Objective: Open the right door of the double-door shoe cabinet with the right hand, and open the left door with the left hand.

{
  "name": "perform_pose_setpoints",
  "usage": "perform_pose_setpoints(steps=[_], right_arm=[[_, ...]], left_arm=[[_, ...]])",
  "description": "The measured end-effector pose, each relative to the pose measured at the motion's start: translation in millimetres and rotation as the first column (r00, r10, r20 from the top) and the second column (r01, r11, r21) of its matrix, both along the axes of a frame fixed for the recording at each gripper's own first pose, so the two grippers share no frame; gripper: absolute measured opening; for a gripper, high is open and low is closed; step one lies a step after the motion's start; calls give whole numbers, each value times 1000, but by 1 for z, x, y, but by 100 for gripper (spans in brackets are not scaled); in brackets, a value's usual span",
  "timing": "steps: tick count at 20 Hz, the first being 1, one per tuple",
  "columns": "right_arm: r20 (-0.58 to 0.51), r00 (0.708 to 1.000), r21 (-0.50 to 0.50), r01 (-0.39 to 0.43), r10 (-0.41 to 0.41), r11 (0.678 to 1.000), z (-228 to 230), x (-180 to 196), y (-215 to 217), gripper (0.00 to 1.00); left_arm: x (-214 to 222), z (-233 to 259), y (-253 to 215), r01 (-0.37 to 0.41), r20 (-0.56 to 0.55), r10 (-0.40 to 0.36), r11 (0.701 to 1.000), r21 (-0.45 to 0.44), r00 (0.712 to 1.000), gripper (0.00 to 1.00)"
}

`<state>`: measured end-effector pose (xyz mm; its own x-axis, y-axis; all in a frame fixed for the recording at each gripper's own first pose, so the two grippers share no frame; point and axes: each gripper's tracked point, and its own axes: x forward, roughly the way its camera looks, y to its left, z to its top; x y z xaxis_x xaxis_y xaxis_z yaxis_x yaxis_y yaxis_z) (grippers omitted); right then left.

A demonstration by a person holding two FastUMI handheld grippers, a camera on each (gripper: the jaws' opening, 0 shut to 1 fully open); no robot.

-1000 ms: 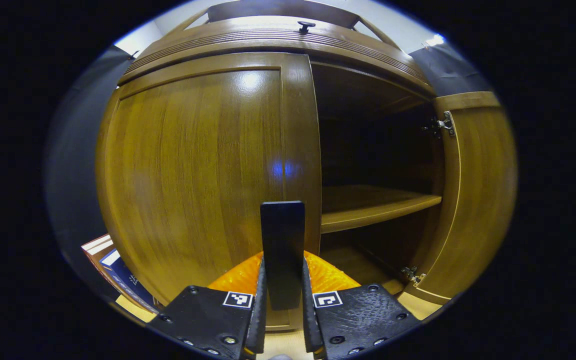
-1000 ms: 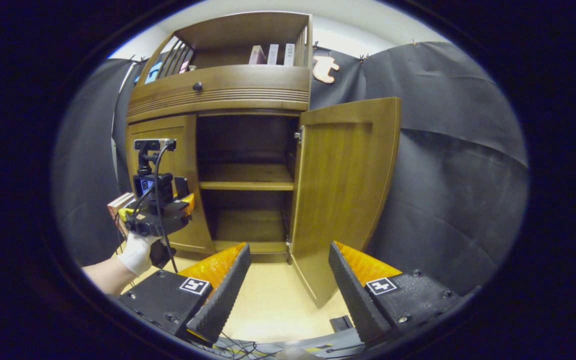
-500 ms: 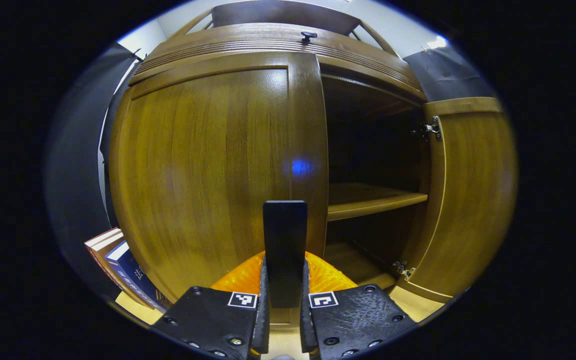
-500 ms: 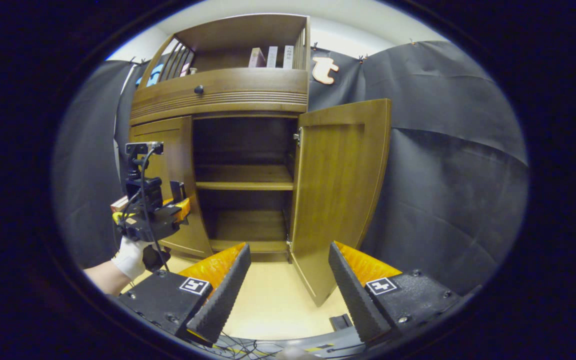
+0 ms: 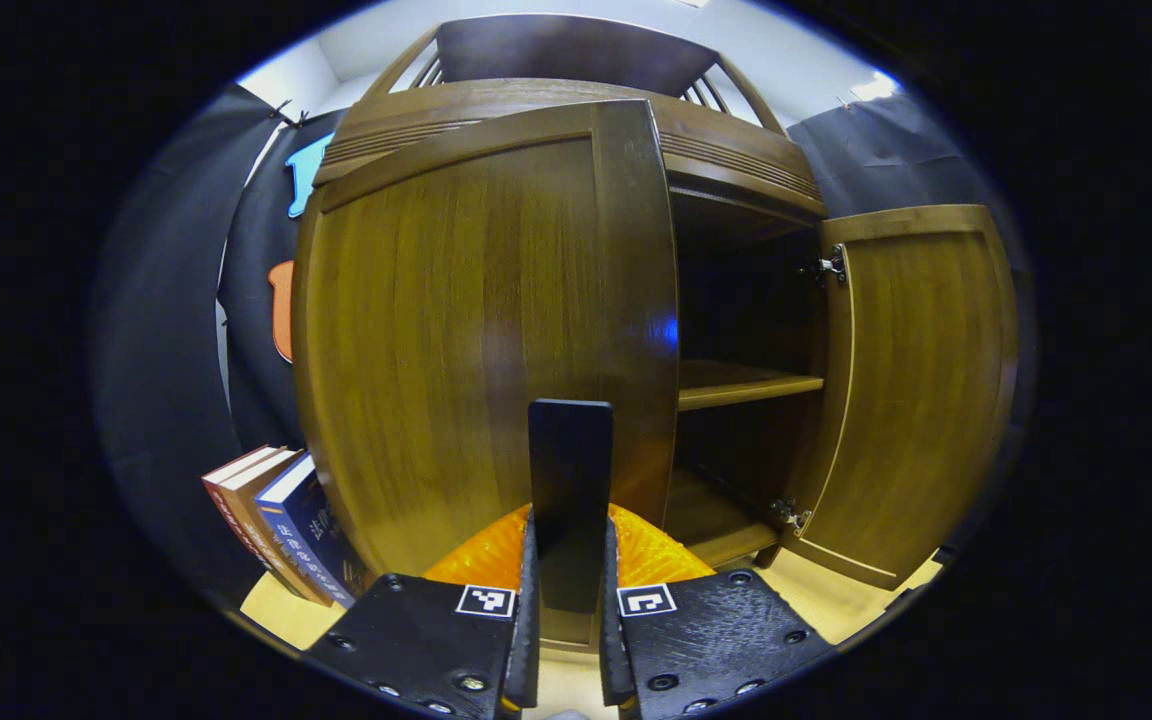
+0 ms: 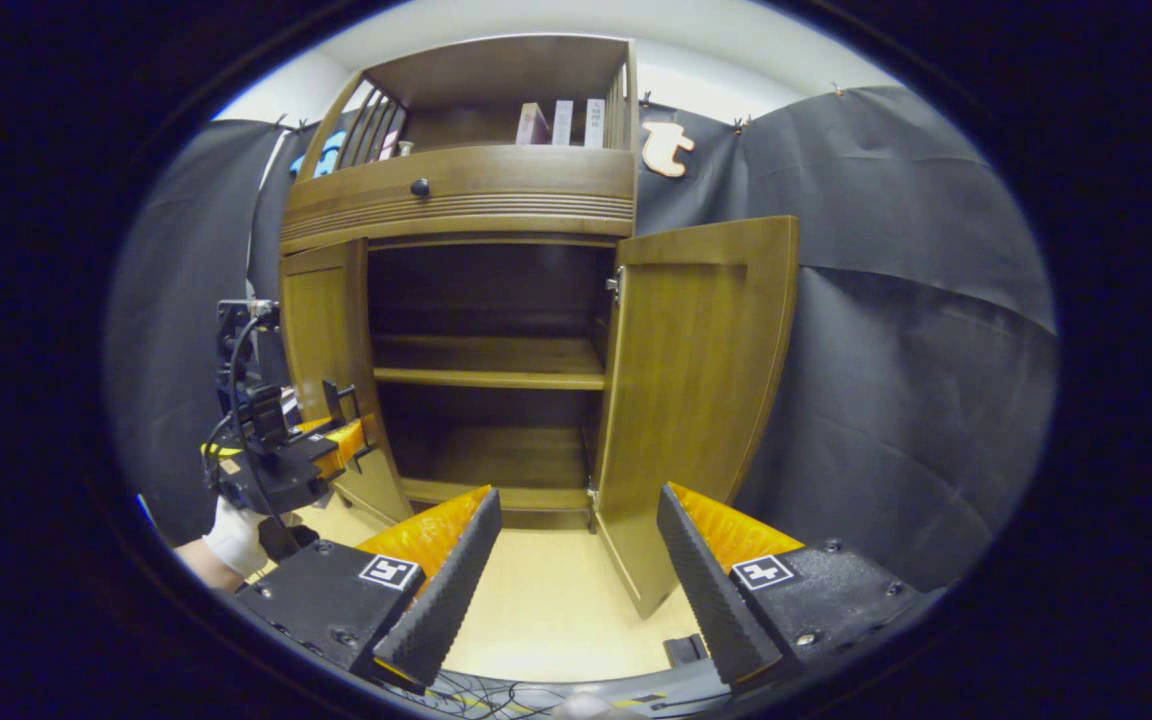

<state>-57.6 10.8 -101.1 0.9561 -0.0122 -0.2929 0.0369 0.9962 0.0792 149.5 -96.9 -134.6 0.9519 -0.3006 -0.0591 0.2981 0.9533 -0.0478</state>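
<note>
The brown wooden shoe cabinet (image 6: 456, 200) stands ahead. Its right door (image 6: 696, 400) is swung wide open; it appears as the right door (image 5: 921, 380) in the left gripper view too. The left door (image 5: 476, 330) is partly open and angled outward. My left gripper (image 5: 569, 530) is shut on the flat dark handle (image 5: 570, 470) at that door's free edge. In the right gripper view the left door (image 6: 321, 340) shows nearly edge-on, with the left gripper (image 6: 341, 440) and a gloved hand (image 6: 231, 535) beside it. My right gripper (image 6: 576, 510) hangs open in front of the cabinet, holding nothing.
Inside are a middle shelf (image 6: 486, 365) and a bottom board. A drawer with a dark knob (image 6: 420, 187) sits above the doors, with books (image 6: 561, 122) on top. More books (image 5: 276, 520) lean left of the cabinet. Cables (image 6: 496, 690) lie on the pale floor.
The left door has swung farther out with my left gripper on its handle, uncovering more of the interior and the books. My right gripper has barely moved.
</note>
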Motion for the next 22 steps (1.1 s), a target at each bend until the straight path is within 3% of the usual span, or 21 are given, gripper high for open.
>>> perform_pose_setpoints(steps=[12, 22], right_arm=[[-1, 998, 16, -65, 65, 998, -1, 8, 19, 99], [5, 988, 39, -156, 156, 987, -1, 13, 60, 99]], left_arm=[[-49, -7, 53, -70, -22, 71, 997, 11, 997, 23], [-75, -14, 115, -148, -27, 149, 989, 26, 988, 22]])
